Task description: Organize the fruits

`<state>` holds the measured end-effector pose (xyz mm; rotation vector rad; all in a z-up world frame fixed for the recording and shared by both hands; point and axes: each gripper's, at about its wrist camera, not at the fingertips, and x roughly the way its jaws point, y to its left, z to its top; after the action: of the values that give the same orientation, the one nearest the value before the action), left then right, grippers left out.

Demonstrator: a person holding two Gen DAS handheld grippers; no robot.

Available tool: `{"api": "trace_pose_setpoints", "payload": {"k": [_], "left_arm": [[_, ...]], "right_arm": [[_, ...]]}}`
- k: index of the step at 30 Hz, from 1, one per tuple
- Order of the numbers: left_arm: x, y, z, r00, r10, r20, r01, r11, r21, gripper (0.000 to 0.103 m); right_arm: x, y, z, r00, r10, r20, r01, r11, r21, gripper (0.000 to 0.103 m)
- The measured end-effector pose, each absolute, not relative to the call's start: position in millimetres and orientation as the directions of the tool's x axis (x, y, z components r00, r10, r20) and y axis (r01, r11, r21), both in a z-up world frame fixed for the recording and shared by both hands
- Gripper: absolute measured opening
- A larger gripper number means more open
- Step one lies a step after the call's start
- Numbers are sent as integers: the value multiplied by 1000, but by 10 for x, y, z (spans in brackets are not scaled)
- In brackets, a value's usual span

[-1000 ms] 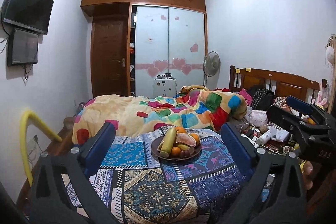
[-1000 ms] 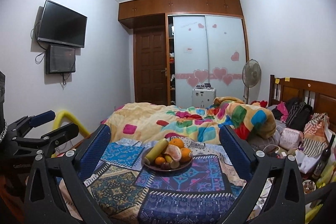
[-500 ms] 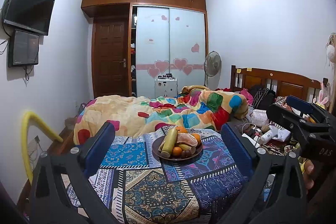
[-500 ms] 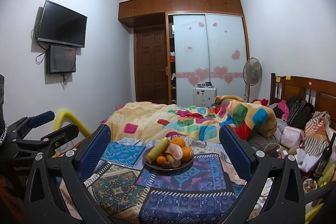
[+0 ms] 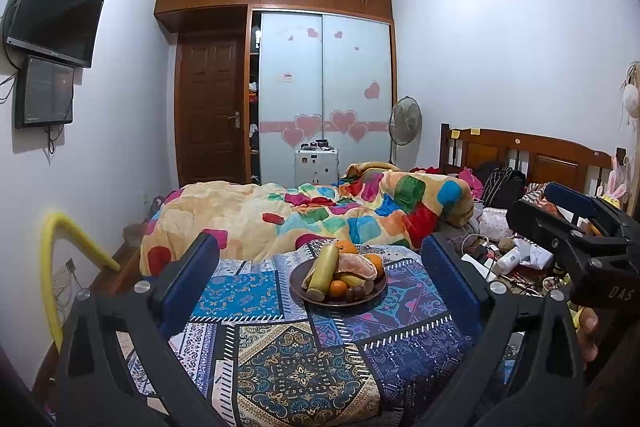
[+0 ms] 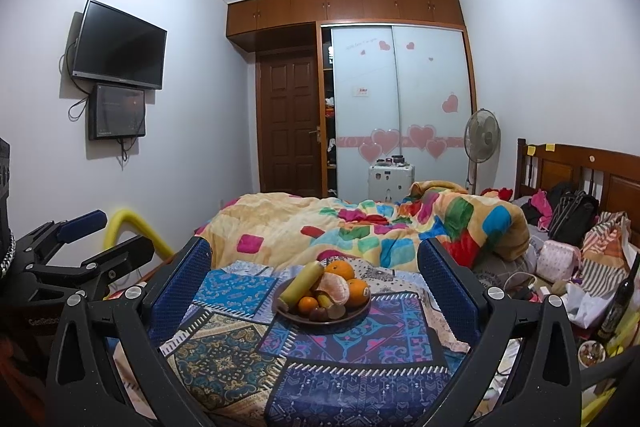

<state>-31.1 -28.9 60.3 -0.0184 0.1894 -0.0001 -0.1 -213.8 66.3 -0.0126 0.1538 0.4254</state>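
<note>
Here, patterned cloth (image 5: 304, 367) over bed, fruit plate (image 5: 340, 301) centred, both grippers' jaws apart, wardrobe (image 6: 400, 107) behind.

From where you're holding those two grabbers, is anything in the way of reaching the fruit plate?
Nothing visible. Only bare patterned cloth lies between the open right tool and the fruit plate; likewise for the open left tool, with the quilt behind the plate.

Left claw (image 5: 320, 291) held level and forward, blue-padded fingers (image 5: 192, 279) spread wide, nothing between them, right claw (image 6: 314, 287) level beside it, fingers (image 6: 448, 287) equally wide apart, empty, each claw visible at the edge of the other's view
</note>
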Motion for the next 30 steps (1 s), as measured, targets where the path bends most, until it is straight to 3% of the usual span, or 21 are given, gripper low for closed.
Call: {"api": "trace_pose_setpoints", "payload": {"k": [30], "left_arm": [[-252, -307, 569, 979, -24, -201, 19, 999, -29, 102]], "right_arm": [[5, -2106, 668, 899, 411, -149, -413, 911, 19, 103]]}}
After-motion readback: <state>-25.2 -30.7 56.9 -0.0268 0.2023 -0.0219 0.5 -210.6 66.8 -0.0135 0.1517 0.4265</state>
